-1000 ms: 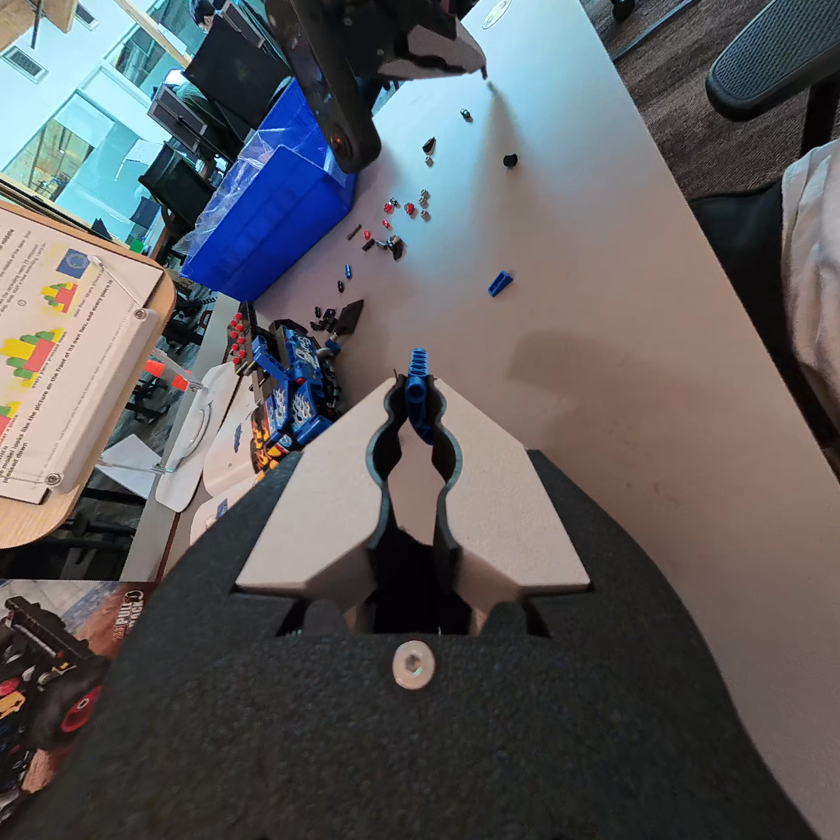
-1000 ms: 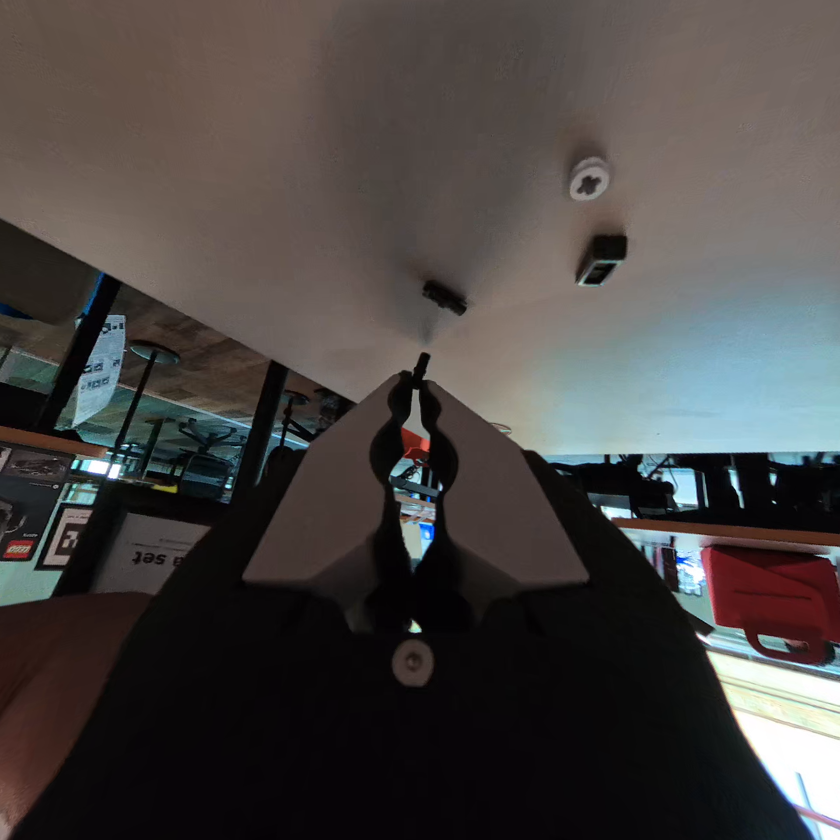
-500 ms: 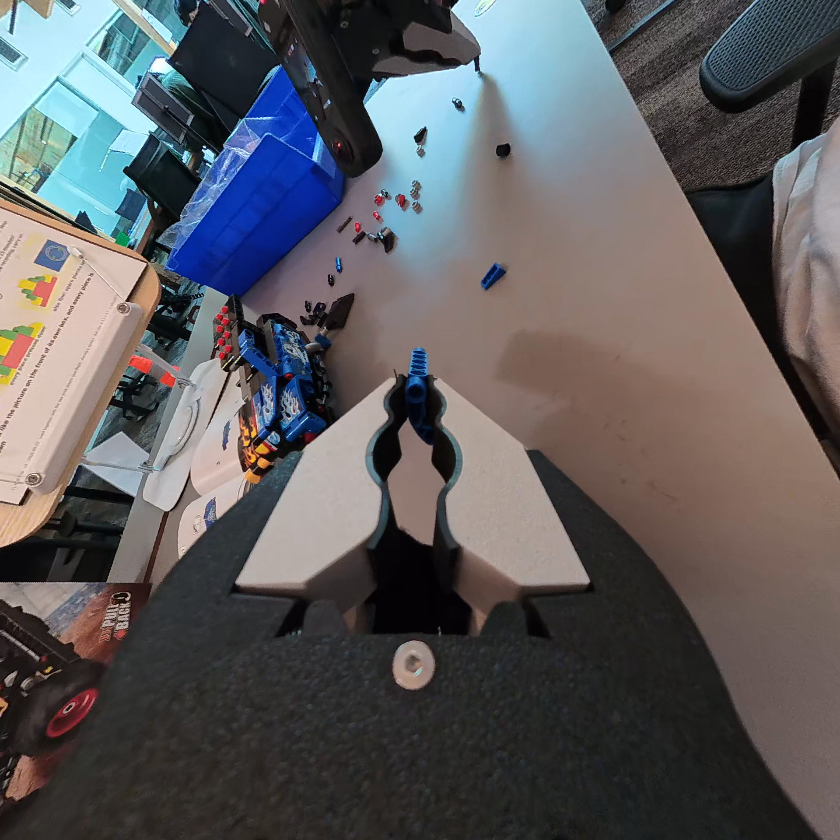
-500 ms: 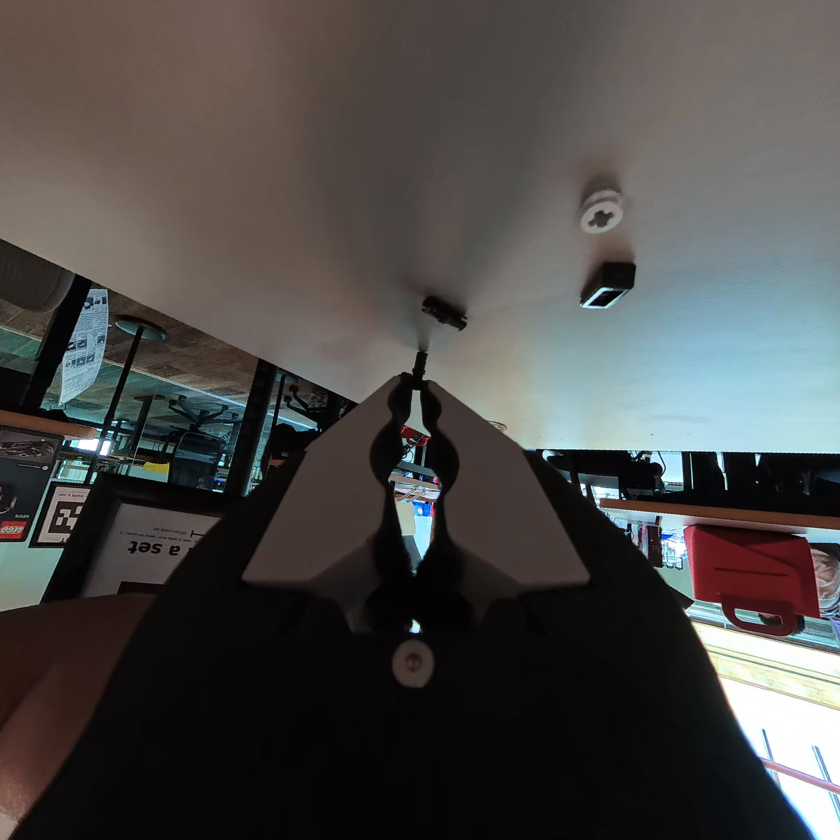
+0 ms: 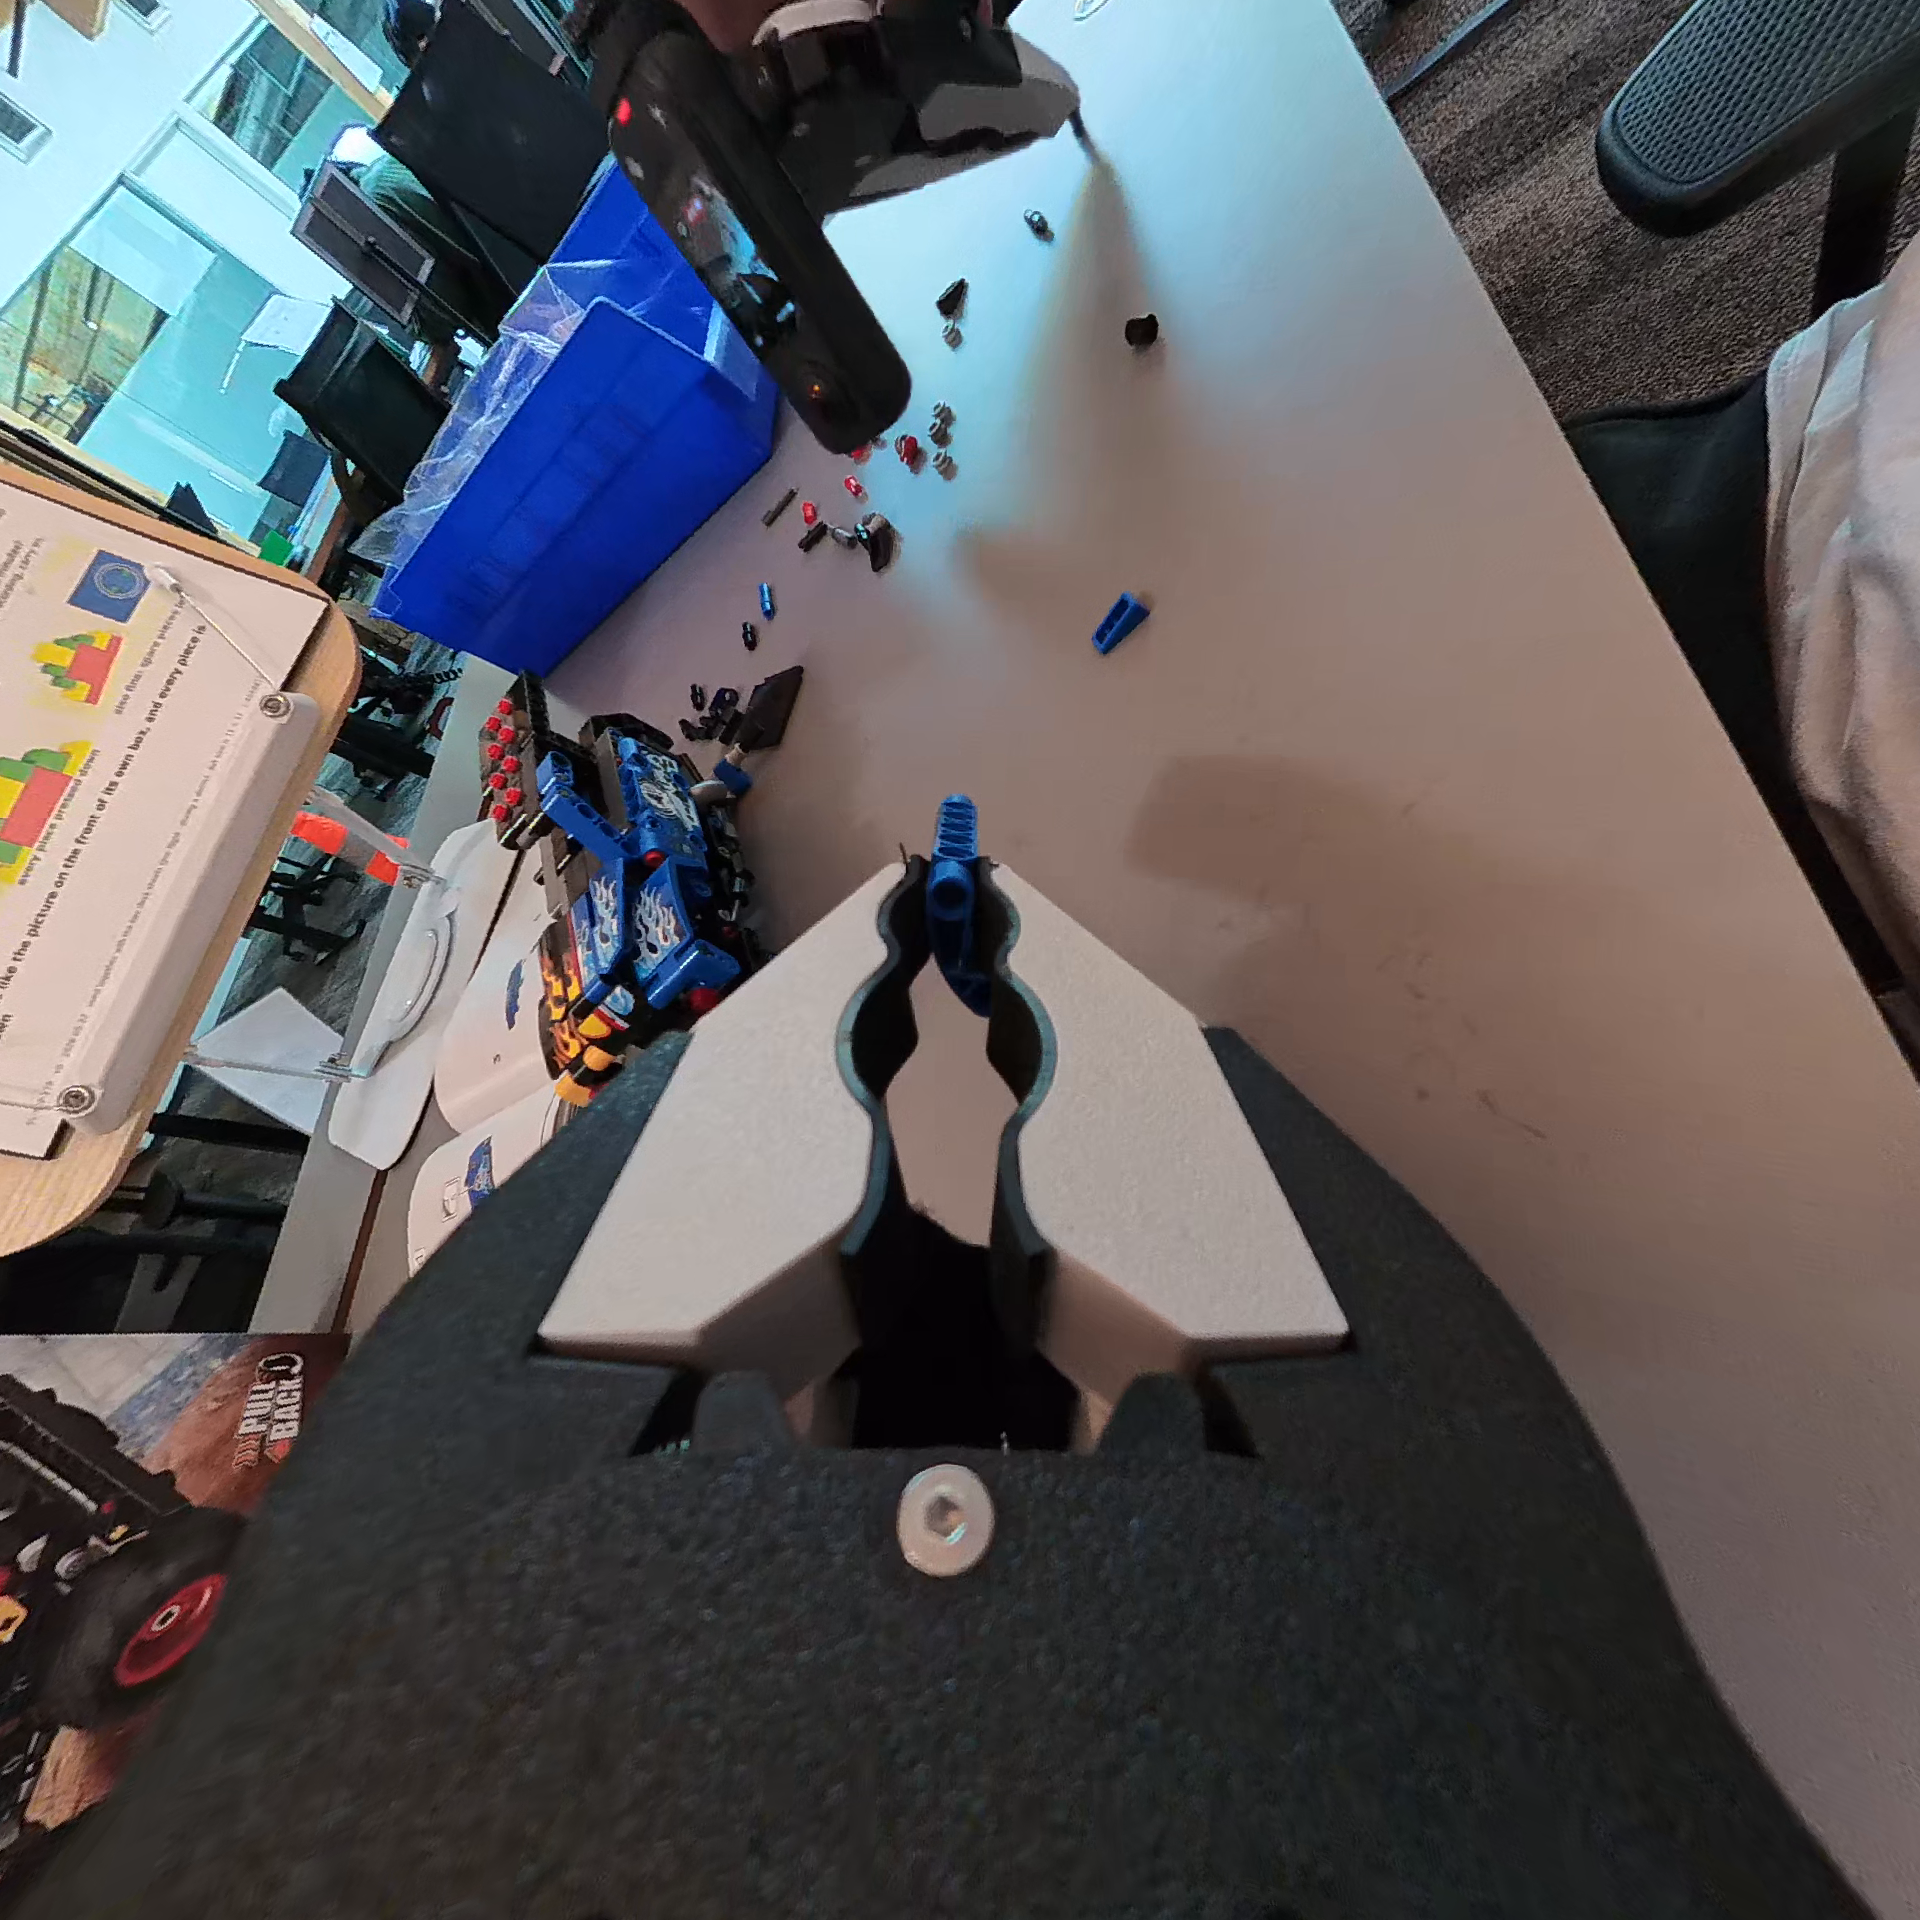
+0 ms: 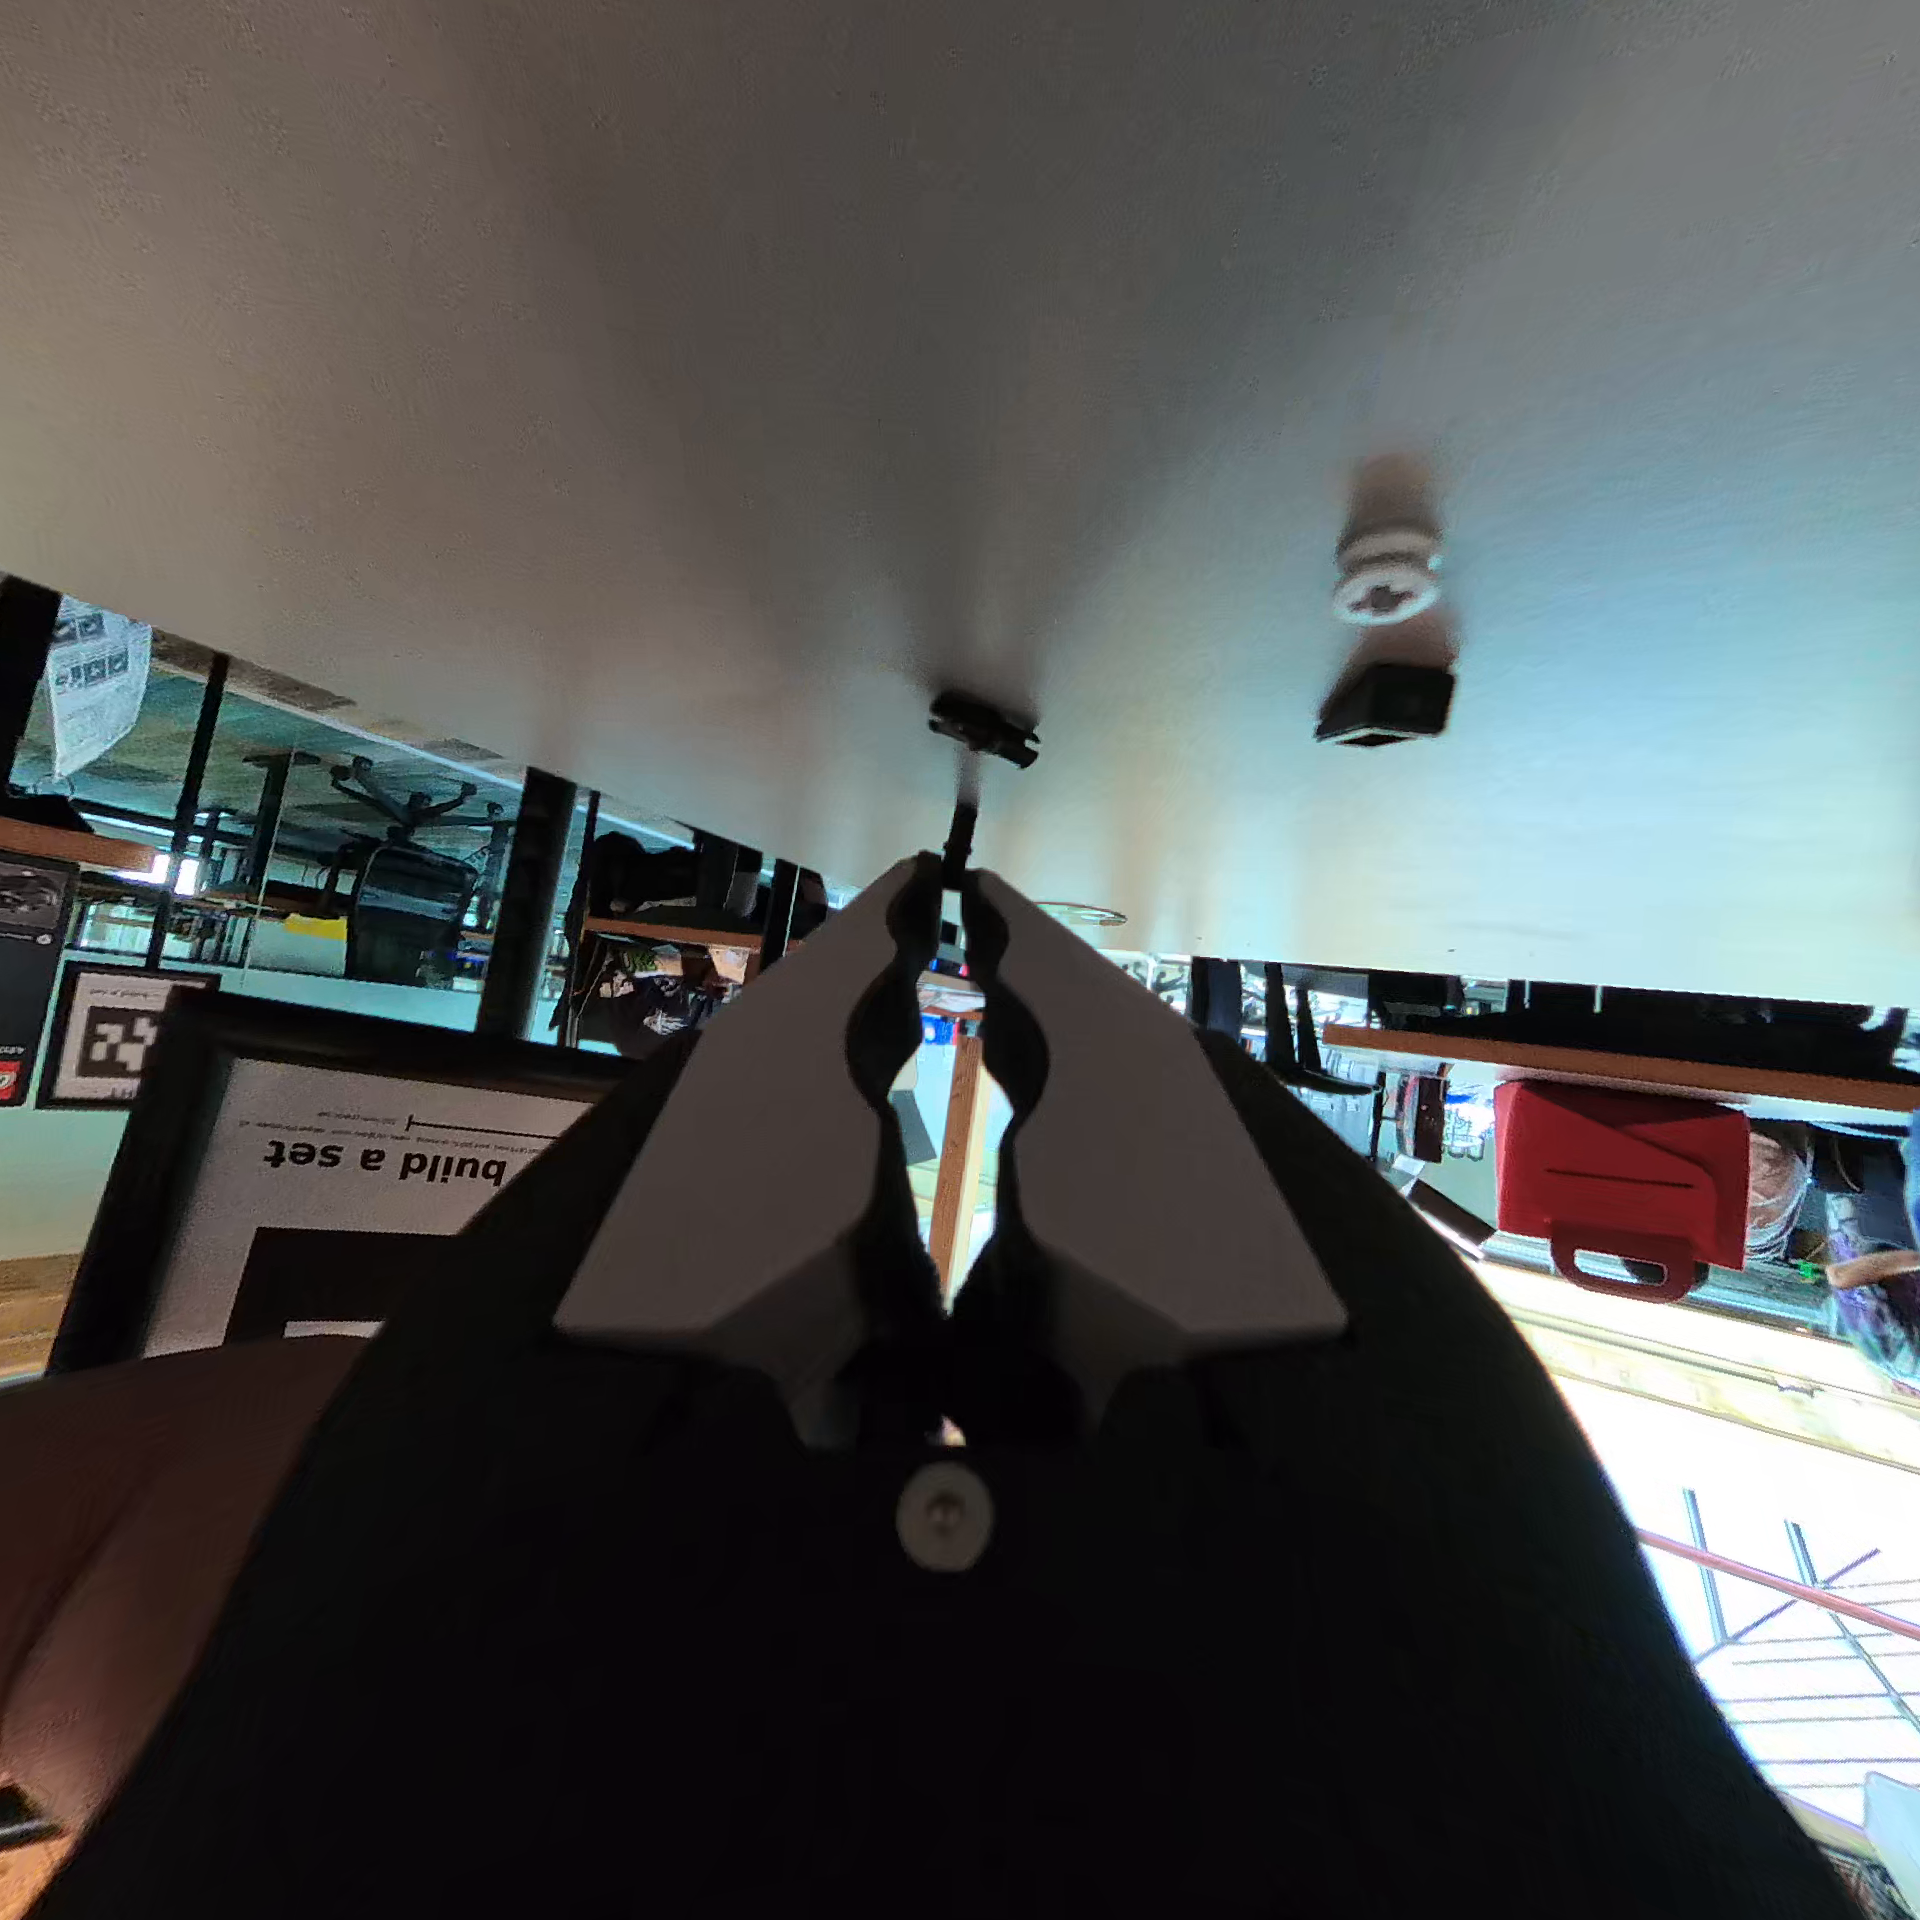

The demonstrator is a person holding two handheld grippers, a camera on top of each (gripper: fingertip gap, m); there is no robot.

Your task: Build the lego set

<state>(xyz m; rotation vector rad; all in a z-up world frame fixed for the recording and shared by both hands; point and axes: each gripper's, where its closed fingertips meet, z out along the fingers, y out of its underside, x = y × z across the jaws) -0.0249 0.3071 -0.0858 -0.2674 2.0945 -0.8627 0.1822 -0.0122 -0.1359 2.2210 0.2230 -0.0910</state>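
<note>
My left gripper [image 5: 948, 871] is shut on a blue studded Lego beam [image 5: 954, 831] and holds it above the white table [image 5: 1351, 935]. A partly built blue car with flame stickers [image 5: 634, 883] lies to its left. My right gripper [image 6: 943, 868] is shut on a small black pin [image 6: 958, 826], whose tip is just short of a black connector piece [image 6: 982, 729] lying on the table. The right gripper also shows at the far end of the table in the left wrist view [image 5: 1070, 125].
Loose red, black and grey small parts [image 5: 883, 488] and a blue wedge [image 5: 1119, 623] lie scattered mid-table. A blue bin [image 5: 582, 468] stands at the left edge. A white round piece [image 6: 1387, 592] and a black brick [image 6: 1382, 712] lie near the right gripper. A chair [image 5: 1766, 94] is at right. Across from one pair of fingers to the other is roughly 40 centimetres.
My right gripper has moved its black pin closer to the black connector on the table. My left gripper keeps hold of the blue beam and has shifted only slightly.
</note>
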